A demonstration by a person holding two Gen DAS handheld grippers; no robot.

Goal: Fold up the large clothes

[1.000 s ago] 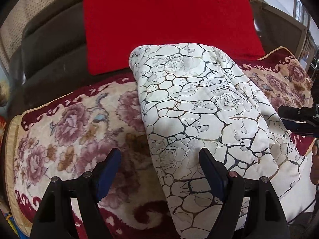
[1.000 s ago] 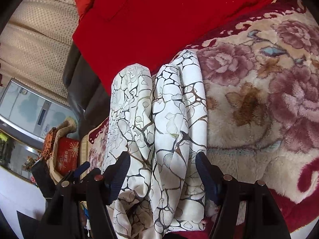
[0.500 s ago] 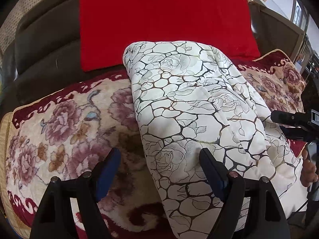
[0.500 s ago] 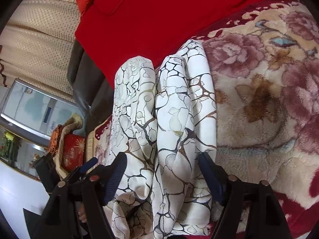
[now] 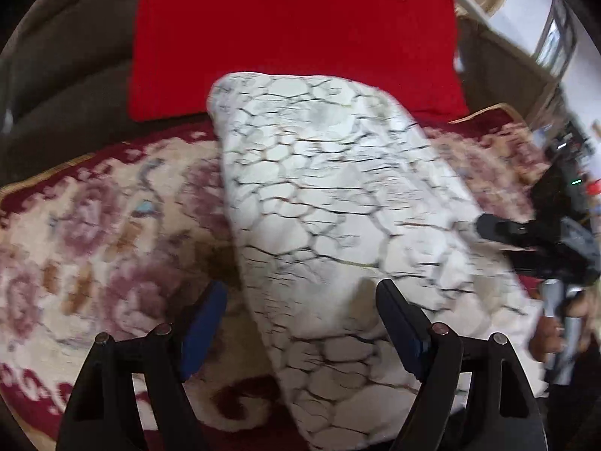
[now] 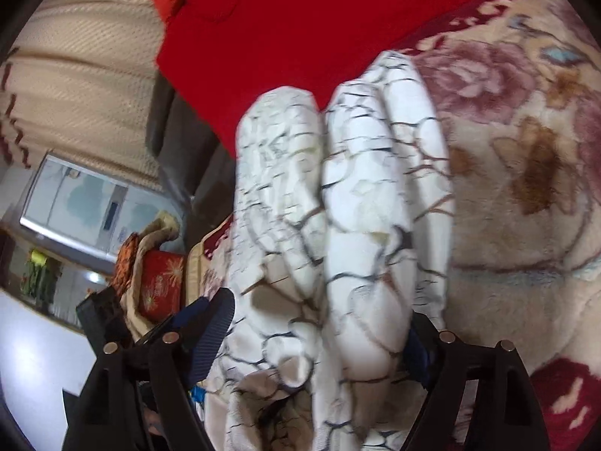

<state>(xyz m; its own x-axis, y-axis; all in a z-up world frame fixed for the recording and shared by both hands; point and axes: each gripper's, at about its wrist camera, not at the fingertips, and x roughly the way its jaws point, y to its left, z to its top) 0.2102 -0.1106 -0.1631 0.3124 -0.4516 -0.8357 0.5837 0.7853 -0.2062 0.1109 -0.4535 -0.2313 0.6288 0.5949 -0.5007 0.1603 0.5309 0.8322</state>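
Observation:
A folded white garment (image 5: 330, 203) with a dark crackle print lies across a floral blanket (image 5: 94, 233) on a sofa. My left gripper (image 5: 300, 323) is open, its blue pads (image 5: 204, 323) astride the garment's near left edge, the right finger over the cloth. In the right wrist view the garment (image 6: 360, 195) shows as two thick folded rolls running away from me. They fill the gap of my right gripper (image 6: 315, 338), whose jaws are opening; its right pad is partly hidden behind cloth. The right gripper (image 5: 533, 240) also shows at the garment's right side.
A red cushion (image 5: 293, 37) leans on the dark sofa back (image 5: 67, 75) behind the garment. A person's hand (image 5: 548, 338) holds the right gripper. Beyond the sofa's end are a red patterned bag (image 6: 161, 282), a cabinet (image 6: 75, 203) and a beige curtain (image 6: 82, 75).
The right gripper's jaws have widened and it has pushed further in along the garment's folds. The left view has tilted and is now blurred. The garment stays in place.

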